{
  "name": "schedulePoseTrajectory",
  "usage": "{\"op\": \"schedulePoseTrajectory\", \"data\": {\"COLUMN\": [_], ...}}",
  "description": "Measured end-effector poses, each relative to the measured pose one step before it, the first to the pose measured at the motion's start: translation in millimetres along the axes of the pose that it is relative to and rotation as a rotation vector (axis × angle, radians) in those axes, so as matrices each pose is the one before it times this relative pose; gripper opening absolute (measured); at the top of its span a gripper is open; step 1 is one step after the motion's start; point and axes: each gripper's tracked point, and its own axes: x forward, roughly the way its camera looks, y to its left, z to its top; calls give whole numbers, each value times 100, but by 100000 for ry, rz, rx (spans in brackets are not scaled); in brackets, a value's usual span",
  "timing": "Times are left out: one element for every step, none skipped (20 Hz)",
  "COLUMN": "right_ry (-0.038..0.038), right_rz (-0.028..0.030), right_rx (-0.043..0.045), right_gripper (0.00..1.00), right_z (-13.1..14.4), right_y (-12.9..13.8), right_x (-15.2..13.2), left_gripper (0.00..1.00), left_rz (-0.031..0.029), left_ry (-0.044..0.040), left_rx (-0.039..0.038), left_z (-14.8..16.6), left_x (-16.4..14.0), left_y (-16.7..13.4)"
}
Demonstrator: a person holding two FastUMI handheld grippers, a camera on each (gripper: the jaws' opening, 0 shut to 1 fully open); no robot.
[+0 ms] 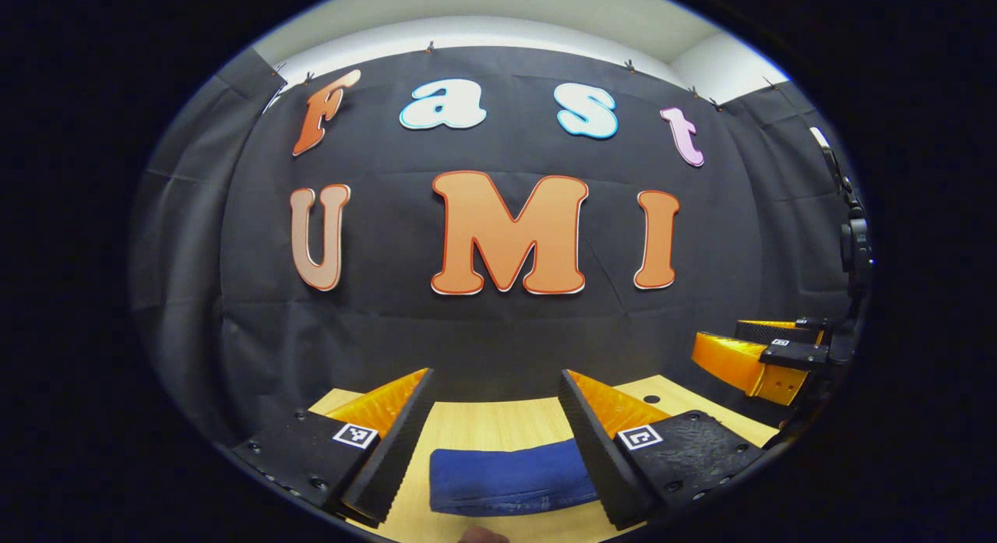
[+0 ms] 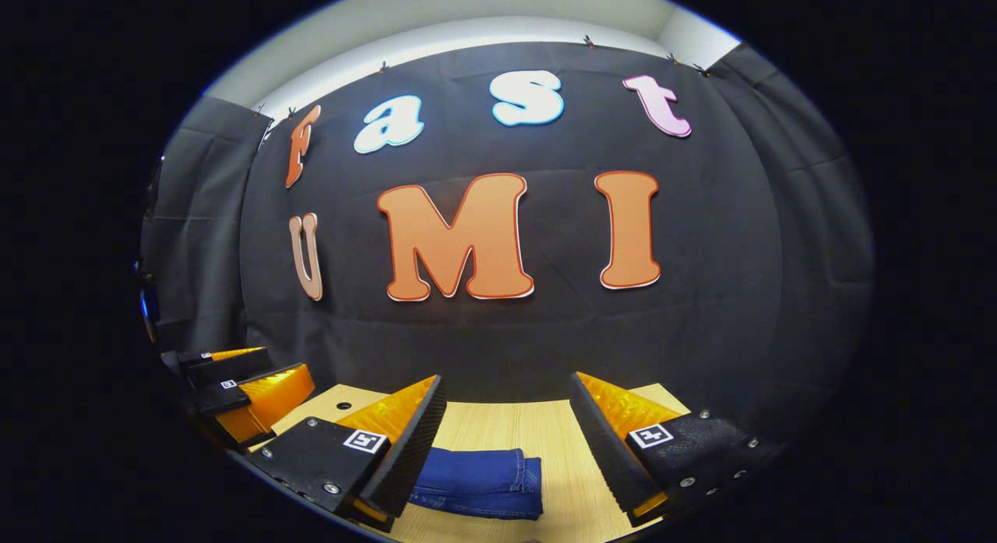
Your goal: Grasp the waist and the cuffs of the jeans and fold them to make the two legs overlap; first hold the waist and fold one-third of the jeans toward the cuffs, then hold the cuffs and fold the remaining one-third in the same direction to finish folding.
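folded dark-blue denim jeans (image 1: 510, 477) lying on near light wooden table (image 1: 498, 422) | left gripper (image 1: 496, 442) hovering, released | right gripper (image 2: 506, 449) hovering, released

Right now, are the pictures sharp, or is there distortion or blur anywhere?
Left gripper view: strong fisheye bending; the folded jeans look slightly soft, and the right gripper sits warped at the rim. Right gripper view: same bending; the jeans' seams read sharper on the evenly lit wooden table.

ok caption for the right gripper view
Right gripper open above folded jeans on the table, left gripper off to the side.
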Motion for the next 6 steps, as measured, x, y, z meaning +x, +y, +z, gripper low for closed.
{"op": "schedulePoseTrajectory", "data": {"right_ry": [-343,-314,-1028,-570,-1269,-911], "right_rz": [-755,-1142,-1284,-1507,-1197,-651], "right_rx": [-1631,-1788,-1293,-953,-1121,-1568], "right_gripper": [97,97,97,97,97,97], "right_z": [61,126,255,194,185,394], "right_y": [360,335,229,209,43,302], "right_x": [-842,-801,-885,-808,-841,-837], "left_gripper": [94,95,94,95,94,95], "left_rz": [-1012,-591,-671,-458,-514,-559], "left_ry": [-753,-401,-293,-1002,-1236,-1392], "left_rx": [330,660,868,921,373,-235], "left_z": [177,-5,-34,121,306,158], "left_x": [-663,-685,-870,-777,-760,-742], "left_y": [47,105,-62,104,120,49]}}
